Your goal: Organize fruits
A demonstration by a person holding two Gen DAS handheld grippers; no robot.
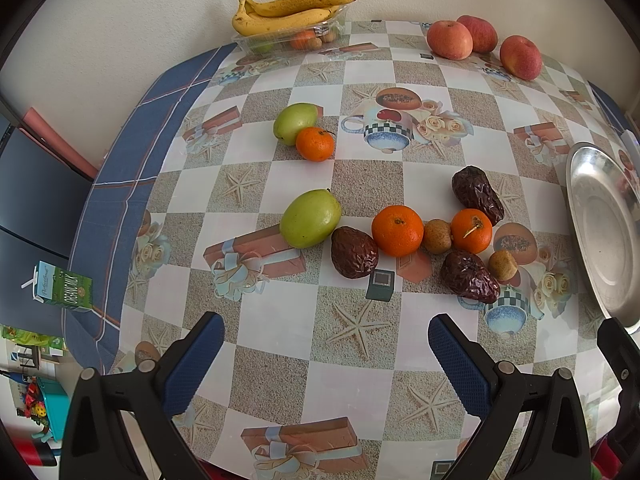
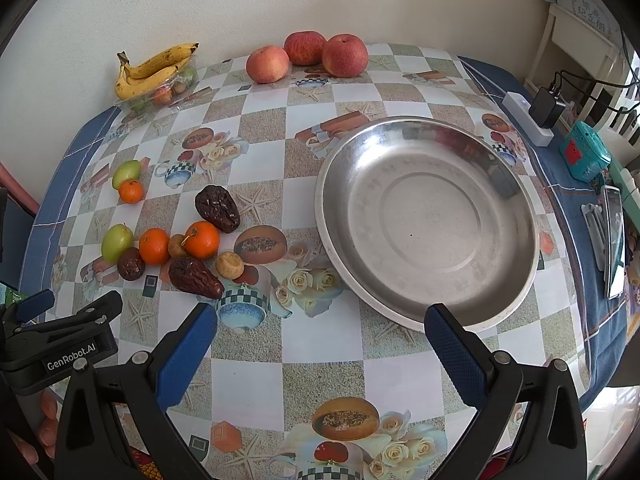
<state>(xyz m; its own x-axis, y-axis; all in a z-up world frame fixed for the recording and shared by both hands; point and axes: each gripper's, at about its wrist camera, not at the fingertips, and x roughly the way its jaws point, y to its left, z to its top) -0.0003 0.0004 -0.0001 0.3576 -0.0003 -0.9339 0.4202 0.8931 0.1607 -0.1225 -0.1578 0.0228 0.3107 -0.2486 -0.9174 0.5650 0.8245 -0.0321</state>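
We hold both grippers, left (image 1: 324, 364) and right (image 2: 320, 356), wide apart and empty above the table (image 2: 320, 368), with the small fruits (image 1: 396, 230) clustered left of the empty steel bowl (image 2: 426, 220).

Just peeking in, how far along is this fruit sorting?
Barely begun. The round steel dish holds nothing. Both grippers, left and right, are open and hold nothing. The small oranges, green fruits and wrinkled brown dates lie loose on the chequered tablecloth.

L gripper (image 1: 324, 356) & R gripper (image 2: 320, 344): jaws wide, empty.
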